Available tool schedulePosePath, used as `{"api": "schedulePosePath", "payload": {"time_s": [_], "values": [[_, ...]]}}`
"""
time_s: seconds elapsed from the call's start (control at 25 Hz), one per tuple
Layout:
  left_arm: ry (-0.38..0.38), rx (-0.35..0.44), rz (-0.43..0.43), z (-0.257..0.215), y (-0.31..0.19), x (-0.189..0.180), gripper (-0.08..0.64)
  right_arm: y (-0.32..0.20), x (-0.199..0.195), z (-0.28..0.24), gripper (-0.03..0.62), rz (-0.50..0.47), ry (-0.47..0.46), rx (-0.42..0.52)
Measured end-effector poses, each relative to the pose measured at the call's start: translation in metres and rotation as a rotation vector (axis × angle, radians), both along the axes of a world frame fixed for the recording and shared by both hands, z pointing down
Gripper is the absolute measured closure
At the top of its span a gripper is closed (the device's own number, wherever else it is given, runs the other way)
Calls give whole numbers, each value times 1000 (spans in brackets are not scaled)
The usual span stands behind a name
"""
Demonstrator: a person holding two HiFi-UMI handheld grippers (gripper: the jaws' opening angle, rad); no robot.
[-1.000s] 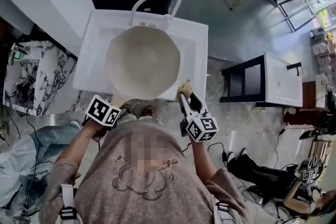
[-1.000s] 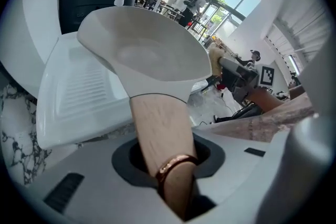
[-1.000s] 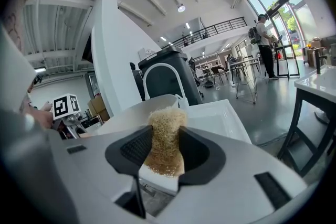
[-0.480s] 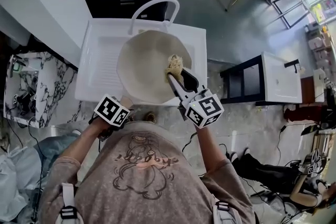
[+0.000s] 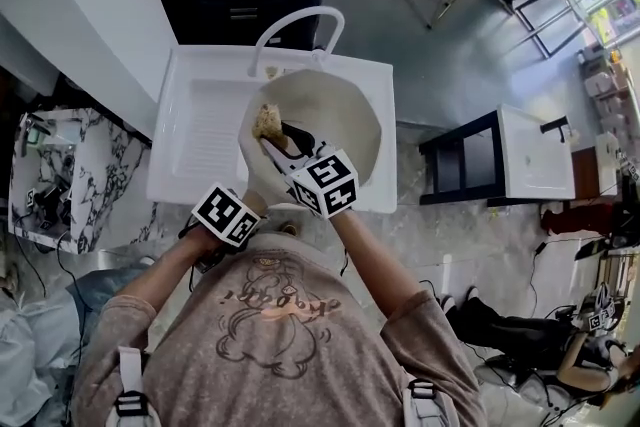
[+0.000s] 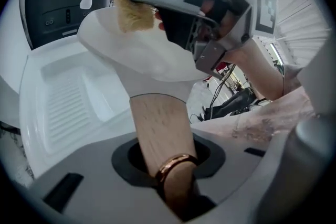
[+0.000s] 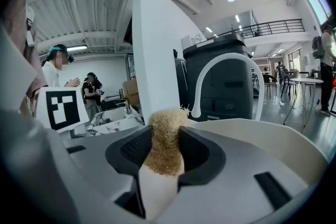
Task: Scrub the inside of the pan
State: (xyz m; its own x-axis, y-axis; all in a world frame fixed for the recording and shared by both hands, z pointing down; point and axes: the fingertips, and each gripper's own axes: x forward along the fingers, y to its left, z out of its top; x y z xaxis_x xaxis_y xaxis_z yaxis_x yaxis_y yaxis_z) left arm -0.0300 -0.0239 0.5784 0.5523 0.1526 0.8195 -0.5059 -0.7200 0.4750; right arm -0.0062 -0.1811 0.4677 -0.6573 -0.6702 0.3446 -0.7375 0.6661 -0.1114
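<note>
Well, the person stood at the front edge of a white sink [image 5: 195, 177], a claw in each hand. The left claw [image 5: 246, 203] was pressed tight on the pan's wooden handle [image 6: 159, 131], which ran between its jaws with a copper-coloured ring [image 6: 176, 164] round it near the end. The pan [image 5: 345, 120], pale cream inside, sat over the basin at the right end of the sink, with the ribbed draining board [image 5: 207, 130] to its left and the curved white tap [image 5: 297, 16] at the back edge. I could not tell whether its base touched the basin. The right claw [image 5: 272, 139] reached across the pan's near rim and was pinching a tan, fibrous scrubber [image 5: 267, 121], whose tuft stuck out beyond the jaws. The scrubber lay against the pan's inner wall on the left side, towards the tap. A big dark machine [image 7: 226, 86] stood behind the sink, and a marble-patterned table [image 5: 75, 155] stood off to the left.
</note>
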Motion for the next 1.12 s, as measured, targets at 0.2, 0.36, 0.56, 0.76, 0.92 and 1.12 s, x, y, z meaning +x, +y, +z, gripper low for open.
{"api": "schedulePosePath", "payload": {"time_s": [0.2, 0.36, 0.56, 0.76, 0.92, 1.12], "values": [[-6, 13, 31, -1, -2, 3, 434, -16, -3, 31, 419, 15, 78, -94], [-4, 9, 56, -1, 1, 6, 434, -22, -4, 49, 419, 11, 99, -156], [34, -45, 54, -4, 5, 19, 434, -31, 2, 63, 420, 25, 129, -159], [29, -38, 54, -5, 0, 26, 436, -43, 12, 62, 420, 54, 97, -110], [20, -41, 62, -5, 1, 29, 436, -56, 22, 62, 422, 95, 110, -84], [15, -45, 75, -5, 5, 29, 435, -74, 41, 60, 420, 107, 177, -59]]}}
